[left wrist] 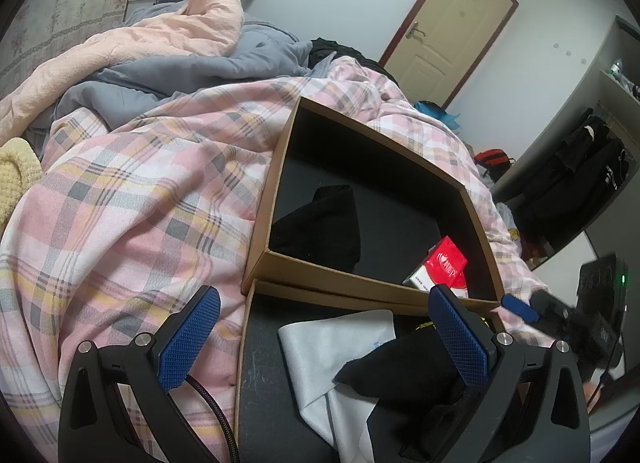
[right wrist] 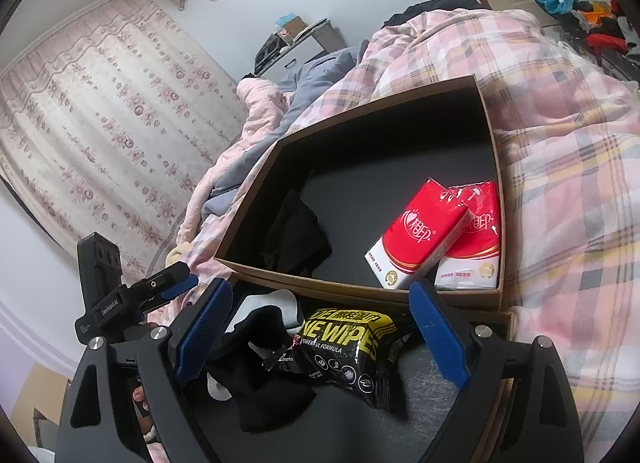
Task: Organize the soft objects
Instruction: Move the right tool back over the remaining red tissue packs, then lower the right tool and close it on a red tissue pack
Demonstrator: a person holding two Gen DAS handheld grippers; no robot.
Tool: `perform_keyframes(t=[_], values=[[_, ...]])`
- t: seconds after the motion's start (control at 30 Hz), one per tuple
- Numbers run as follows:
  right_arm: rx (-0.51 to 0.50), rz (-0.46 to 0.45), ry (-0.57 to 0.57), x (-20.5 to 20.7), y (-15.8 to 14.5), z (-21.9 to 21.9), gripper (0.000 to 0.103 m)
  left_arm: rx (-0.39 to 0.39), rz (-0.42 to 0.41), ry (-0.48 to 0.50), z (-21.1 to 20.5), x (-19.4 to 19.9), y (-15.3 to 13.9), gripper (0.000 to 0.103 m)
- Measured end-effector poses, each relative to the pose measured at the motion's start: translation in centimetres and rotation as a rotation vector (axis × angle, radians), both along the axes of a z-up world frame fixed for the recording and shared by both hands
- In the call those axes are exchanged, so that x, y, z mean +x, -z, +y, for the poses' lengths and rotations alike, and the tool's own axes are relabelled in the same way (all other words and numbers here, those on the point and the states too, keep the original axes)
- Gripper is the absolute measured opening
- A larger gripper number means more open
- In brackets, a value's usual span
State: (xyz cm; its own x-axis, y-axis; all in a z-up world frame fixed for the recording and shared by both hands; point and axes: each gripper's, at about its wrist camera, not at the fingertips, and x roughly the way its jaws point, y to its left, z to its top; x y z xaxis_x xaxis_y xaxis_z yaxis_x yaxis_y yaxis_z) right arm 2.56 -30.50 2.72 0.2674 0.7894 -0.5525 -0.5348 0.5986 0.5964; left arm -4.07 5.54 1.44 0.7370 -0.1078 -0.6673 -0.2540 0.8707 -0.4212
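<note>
Two brown cardboard boxes with black insides lie on the plaid bed. The far box holds a black sock and two red tissue packs. The near box holds a grey cloth, another black sock and a black-yellow wipes pack. My left gripper is open above the near box, empty. My right gripper is open above the sock and wipes, empty.
A pink plaid quilt covers the bed, with grey and peach bedding piled behind. A door and hanging dark clothes are at the right. Floral curtains hang at the left.
</note>
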Motion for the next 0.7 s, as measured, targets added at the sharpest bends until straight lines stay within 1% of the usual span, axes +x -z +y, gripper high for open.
perform_keyframes(t=[0.03, 0.1, 0.13, 0.17, 0.2, 0.27, 0.33, 0.4, 0.5, 0.57, 0.67, 0.7], values=[[-0.033, 0.006, 0.018, 0.2, -0.2, 0.3, 0.089, 0.001, 0.005, 0.001, 0.1, 0.0, 0.1, 0.103], [-0.150, 0.004, 0.076, 1.1, -0.8, 1.4, 0.089, 0.005, 0.010, -0.003, 0.2, -0.2, 0.4, 0.103], [-0.249, 0.017, 0.102, 1.9, -1.1, 2.4, 0.089, 0.004, 0.008, -0.005, 0.3, -0.3, 0.4, 0.103], [-0.308, 0.042, 0.110, 2.7, -1.1, 3.2, 0.089, 0.003, 0.004, -0.004, 0.3, -0.5, 0.4, 0.103], [-0.337, 0.075, 0.101, 3.7, -1.1, 4.1, 0.089, 0.003, 0.002, -0.004, 0.2, -0.5, 0.4, 0.103], [-0.347, 0.127, 0.065, 5.4, -1.0, 5.6, 0.089, 0.002, 0.003, -0.005, 0.3, -0.7, 0.4, 0.103], [-0.399, 0.176, 0.074, 7.1, -0.5, 6.7, 0.089, 0.003, 0.002, -0.003, 0.2, -0.6, 0.4, 0.103], [-0.469, 0.214, 0.094, 8.4, 0.6, 7.8, 0.089, 0.002, 0.002, -0.004, 0.3, -0.7, 0.4, 0.103], [-0.571, 0.276, 0.088, 9.8, 2.6, 9.0, 0.089, 0.000, 0.002, -0.005, 0.1, -0.6, 0.2, 0.103], [-0.638, 0.260, 0.093, 9.9, 3.0, 9.5, 0.089, 0.001, 0.001, -0.004, 0.1, -0.6, 0.1, 0.103], [-0.666, 0.260, 0.094, 10.0, 3.2, 9.9, 0.089, 0.003, 0.005, -0.002, 0.0, -0.6, 0.1, 0.103], [-0.698, 0.258, 0.091, 10.1, 3.4, 10.3, 0.089, 0.003, 0.004, -0.002, -0.1, -0.6, 0.0, 0.103]])
